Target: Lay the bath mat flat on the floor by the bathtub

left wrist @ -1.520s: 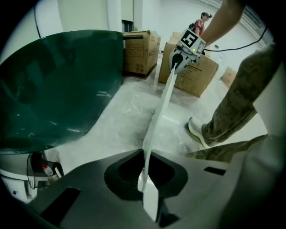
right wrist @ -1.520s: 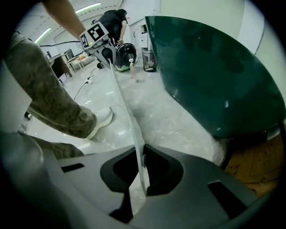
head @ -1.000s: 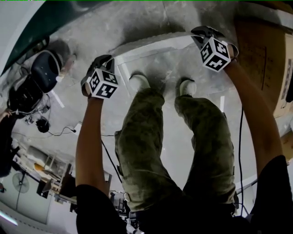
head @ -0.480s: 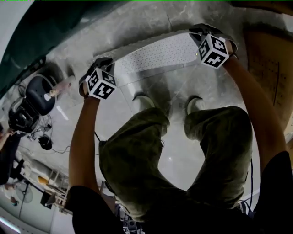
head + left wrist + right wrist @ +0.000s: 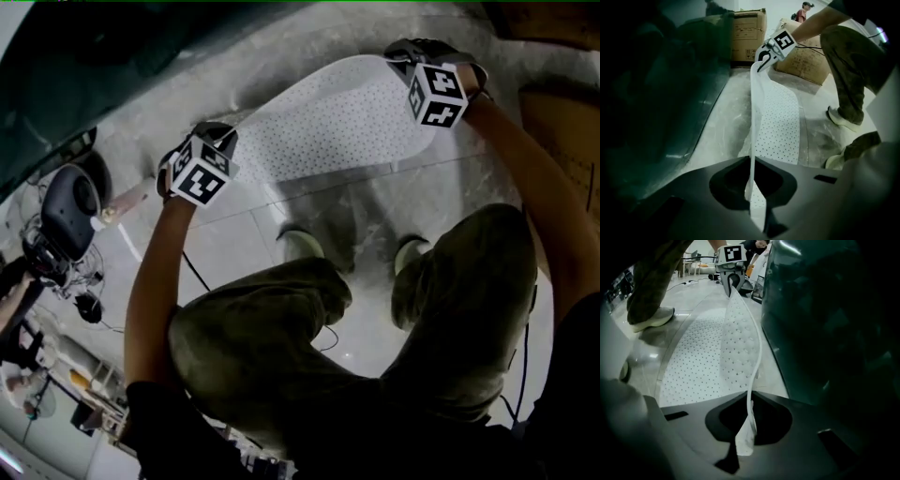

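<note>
The white perforated bath mat point(image 5: 337, 122) hangs stretched between my two grippers, along the foot of the dark green bathtub point(image 5: 103, 66). Its lower part point(image 5: 780, 122) lies spread on the pale floor while the edge toward the tub is still held up. My left gripper point(image 5: 217, 133) is shut on the mat's left end, and the thin edge runs into its closed jaws point(image 5: 752, 187). My right gripper point(image 5: 412, 54) is shut on the right end, a crumpled corner pinched in it point(image 5: 746, 427). Each gripper shows in the other's view, right point(image 5: 766, 51) and left point(image 5: 731, 277).
The person's two shoes point(image 5: 305, 246) point(image 5: 412, 255) stand just behind the mat. Cardboard boxes point(image 5: 750, 33) point(image 5: 806, 61) sit past the right end. A chair point(image 5: 70, 202) and cables point(image 5: 89, 300) lie to the left. The tub wall point(image 5: 820, 324) rises close beside the mat.
Both grippers have come down toward the floor as the person squats. The mat, first seen as a narrow strip, now shows wide, with its near part settled on the floor.
</note>
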